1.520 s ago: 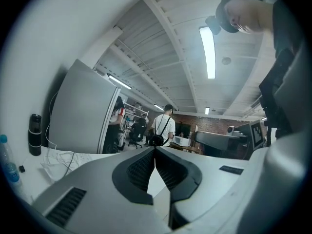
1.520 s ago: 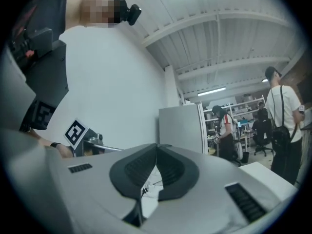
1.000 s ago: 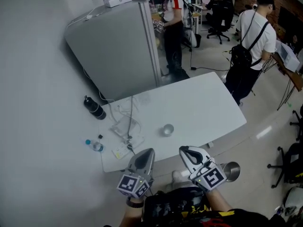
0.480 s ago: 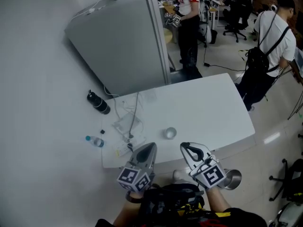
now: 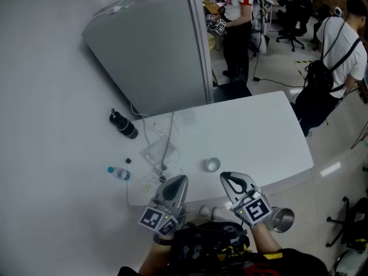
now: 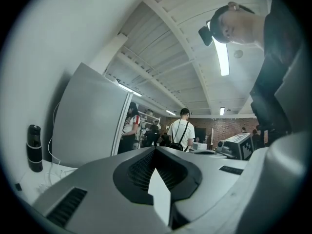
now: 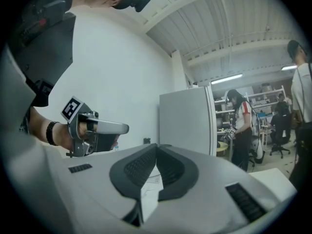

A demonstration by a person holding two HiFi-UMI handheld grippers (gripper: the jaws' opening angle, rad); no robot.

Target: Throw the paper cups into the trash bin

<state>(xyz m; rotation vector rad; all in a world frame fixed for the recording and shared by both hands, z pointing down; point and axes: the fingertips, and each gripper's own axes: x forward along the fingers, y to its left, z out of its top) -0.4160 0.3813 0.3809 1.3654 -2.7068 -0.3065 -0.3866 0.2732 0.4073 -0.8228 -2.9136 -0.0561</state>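
While I hold both hands at the near edge of the white bench, the small white paper cup stands upright on it just ahead of them. A tangle of white cables lies left of the cup. A black bottle and a clear water bottle sit off the bench's left edge. The round metal trash bin stands on the floor beside my right gripper. That gripper and my left gripper point forward side by side, jaws pressed together on nothing.

open-plan office or lab: brick wall, ceiling strip light, office chair, standing people.
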